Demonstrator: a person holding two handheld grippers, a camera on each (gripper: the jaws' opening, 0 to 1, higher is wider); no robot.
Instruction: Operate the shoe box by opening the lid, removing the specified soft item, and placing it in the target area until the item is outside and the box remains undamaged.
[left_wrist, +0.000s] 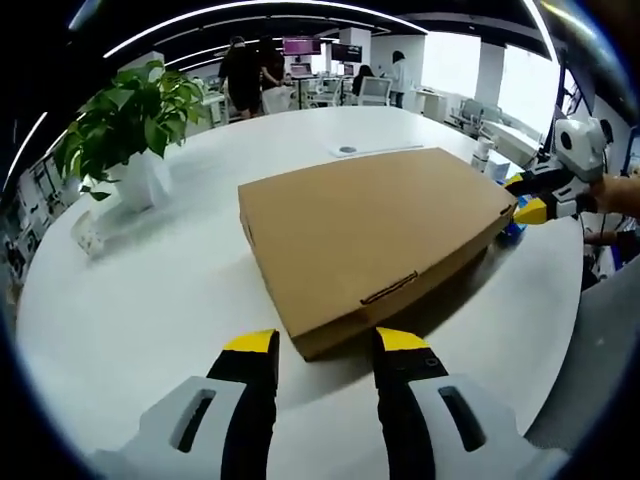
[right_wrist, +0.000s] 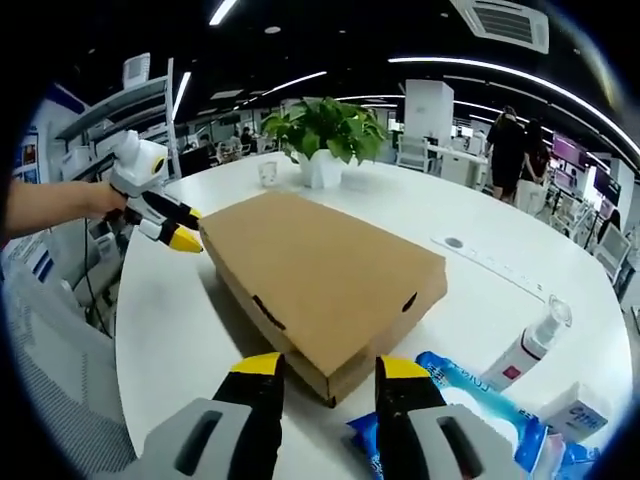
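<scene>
The shoe box (left_wrist: 372, 232) lies flat and closed in the middle of the round white table (left_wrist: 150, 300), a plain brown cardboard box with its lid down.

In the left gripper view, the left gripper (left_wrist: 326, 345) sits just short of the box's near corner, its yellow-tipped jaws apart with nothing between them, one on each side of that corner. At the far right end of the box the right gripper (left_wrist: 530, 198) comes in from the right edge, its yellow tips close to that corner of the lid. Left of the box stands a potted plant (left_wrist: 135, 125) in a white pot, well apart from it, with a small clear cup (left_wrist: 88, 235) nearer on the table.

In the right gripper view, the right gripper (right_wrist: 330, 370) has its jaws spread, empty, straddling the nearest corner of the box (right_wrist: 320, 275). Just right of its right jaw lies a blue packet (right_wrist: 470, 400), and beyond that a white spray bottle (right_wrist: 528, 350) lies on the table. The left gripper (right_wrist: 175, 232) shows at the box's far left corner. The plant (right_wrist: 325, 135) stands beyond the box, and people stand in the office behind.
</scene>
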